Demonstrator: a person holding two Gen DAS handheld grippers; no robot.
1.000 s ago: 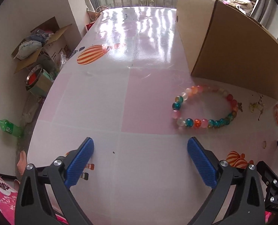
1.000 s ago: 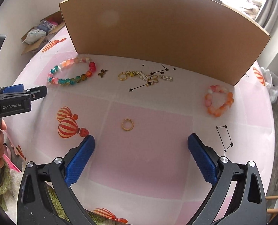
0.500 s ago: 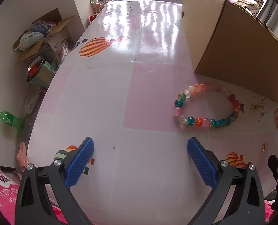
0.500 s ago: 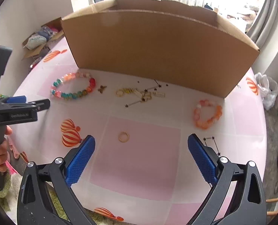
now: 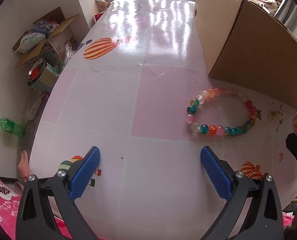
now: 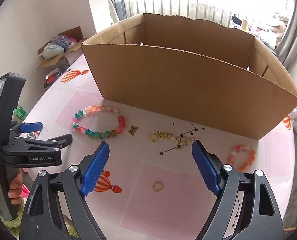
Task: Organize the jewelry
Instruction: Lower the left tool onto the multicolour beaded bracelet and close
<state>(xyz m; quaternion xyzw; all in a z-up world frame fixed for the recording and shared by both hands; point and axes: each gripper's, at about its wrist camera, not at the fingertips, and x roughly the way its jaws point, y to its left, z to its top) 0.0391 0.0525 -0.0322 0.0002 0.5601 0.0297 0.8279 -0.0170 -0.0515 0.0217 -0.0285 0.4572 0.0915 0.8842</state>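
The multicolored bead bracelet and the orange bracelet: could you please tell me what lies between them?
In the right wrist view, a butterfly charm, a gold ring and tangled gold pieces.

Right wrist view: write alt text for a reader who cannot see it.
The right hand-held gripper hangs open above a pink table scattered with jewelry: a multicolored bead bracelet, a gold ring, small gold charms and an orange bead bracelet. An open cardboard box stands behind them.
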